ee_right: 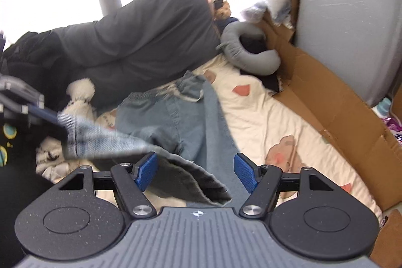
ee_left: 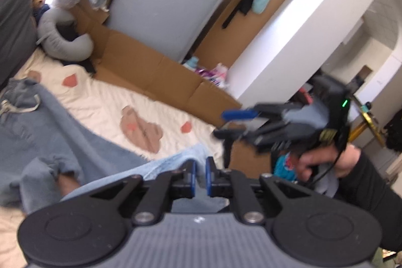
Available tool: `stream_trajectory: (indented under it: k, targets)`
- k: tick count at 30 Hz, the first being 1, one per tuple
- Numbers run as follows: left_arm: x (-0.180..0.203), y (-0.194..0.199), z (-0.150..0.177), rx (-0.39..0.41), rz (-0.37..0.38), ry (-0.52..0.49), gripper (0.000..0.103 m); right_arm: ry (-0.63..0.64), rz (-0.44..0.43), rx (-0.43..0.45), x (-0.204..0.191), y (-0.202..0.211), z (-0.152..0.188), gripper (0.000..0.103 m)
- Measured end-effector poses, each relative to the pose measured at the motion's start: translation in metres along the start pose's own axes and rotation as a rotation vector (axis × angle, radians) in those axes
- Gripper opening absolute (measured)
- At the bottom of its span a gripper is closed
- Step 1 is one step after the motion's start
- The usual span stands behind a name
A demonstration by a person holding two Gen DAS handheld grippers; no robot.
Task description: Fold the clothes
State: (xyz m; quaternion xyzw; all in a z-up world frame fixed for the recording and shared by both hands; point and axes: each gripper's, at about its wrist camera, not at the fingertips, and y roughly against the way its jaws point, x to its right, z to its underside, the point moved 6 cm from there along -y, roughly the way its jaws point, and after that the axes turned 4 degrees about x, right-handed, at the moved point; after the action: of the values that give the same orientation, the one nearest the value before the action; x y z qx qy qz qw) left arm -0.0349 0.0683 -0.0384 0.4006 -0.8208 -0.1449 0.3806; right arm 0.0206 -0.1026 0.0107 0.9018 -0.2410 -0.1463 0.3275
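I see the jeans (ee_right: 173, 122) lying on the cream bedsheet (ee_right: 271, 117), faded blue denim, waistband with a pale drawstring toward the dark pillow (ee_right: 140, 34), one leg running down toward my right tongs. The hem end of a leg is lifted off the bed, its paler inside face showing.

Left tongs (ee_left: 200, 176): blue pads nearly together, pinching the pale denim hem between them. In the right wrist view these same tongs (ee_right: 50, 117) appear at far left, blurred, with the lifted cloth hanging from their tips.

Right tongs (ee_right: 195, 173): pads spread wide, nothing between them; the raised hem droops just in front of the left pad. The left wrist view shows them (ee_left: 238, 114) held in a hand (ee_left: 326, 162) above the bed edge, blurred.

Containers: a flattened cardboard box (ee_right: 326, 97) lines the right side of the bed. A grey neck pillow (ee_right: 251, 49) rests against its upper end; I cannot tell what is inside.
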Motion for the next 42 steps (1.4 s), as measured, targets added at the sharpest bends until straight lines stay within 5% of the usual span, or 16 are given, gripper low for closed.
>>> stream_trajectory:
  k: [13, 27, 42]
  targets:
    - [-0.049, 0.02, 0.023, -0.054, -0.203, 0.101, 0.005, -0.123, 0.027, 0.072, 0.067, 0.031, -0.017, 0.073]
    - [-0.093, 0.012, -0.053, -0.057, -0.283, 0.026, 0.012, -0.206, 0.123, 0.124, 0.147, 0.078, -0.036, 0.073]
    - [-0.12, -0.043, -0.135, -0.049, -0.301, -0.035, 0.022, -0.297, 0.355, 0.069, 0.219, 0.143, 0.041, 0.073]
